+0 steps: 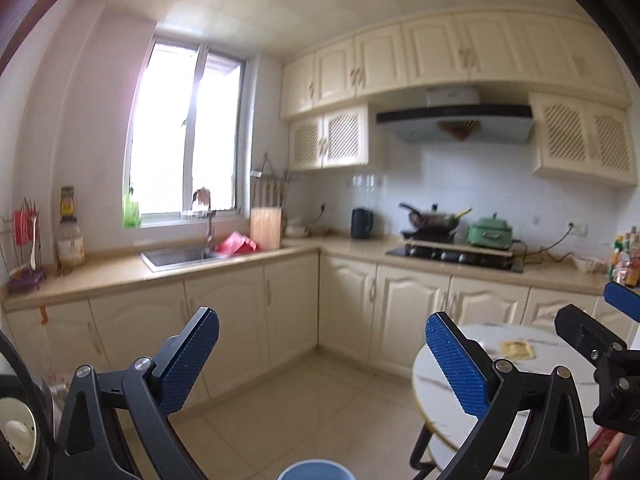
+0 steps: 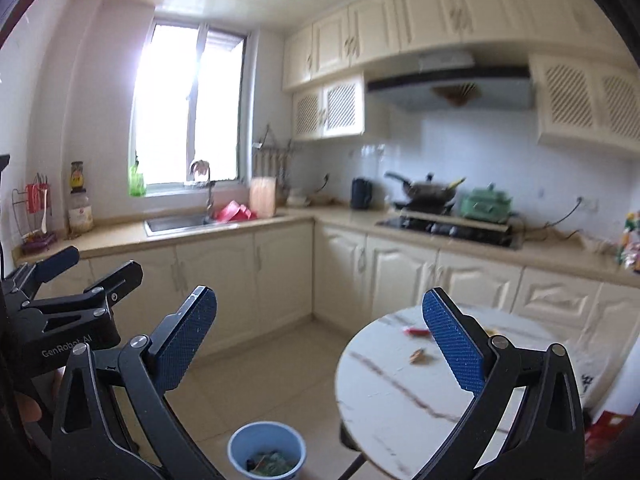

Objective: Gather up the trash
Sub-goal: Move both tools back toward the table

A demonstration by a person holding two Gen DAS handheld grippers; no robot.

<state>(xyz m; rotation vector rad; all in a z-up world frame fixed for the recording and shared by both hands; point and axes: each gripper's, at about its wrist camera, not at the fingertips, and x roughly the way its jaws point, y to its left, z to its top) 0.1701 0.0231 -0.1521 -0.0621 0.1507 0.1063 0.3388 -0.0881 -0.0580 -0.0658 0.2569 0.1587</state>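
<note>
In the left wrist view, our left hand-held gripper (image 1: pixel 322 364) hangs wide open and empty, with a yellow wrapper (image 1: pixel 516 349) on the round marble surface (image 1: pixel 440 384) at lower right. In the right wrist view, our right hand-held gripper (image 2: pixel 320 346) is likewise open; a red wrapper (image 2: pixel 416 331) and brown scrap (image 2: pixel 418 356) lie right of centre, the blue bin (image 2: pixel 266 454) at bottom. Such thin, flat pieces could slide off the surface if nudged rather than pinched.

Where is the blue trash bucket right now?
The blue bucket sits on the floor at the bottom of the right wrist view, just left of the round marble table, with trash already inside.
</note>
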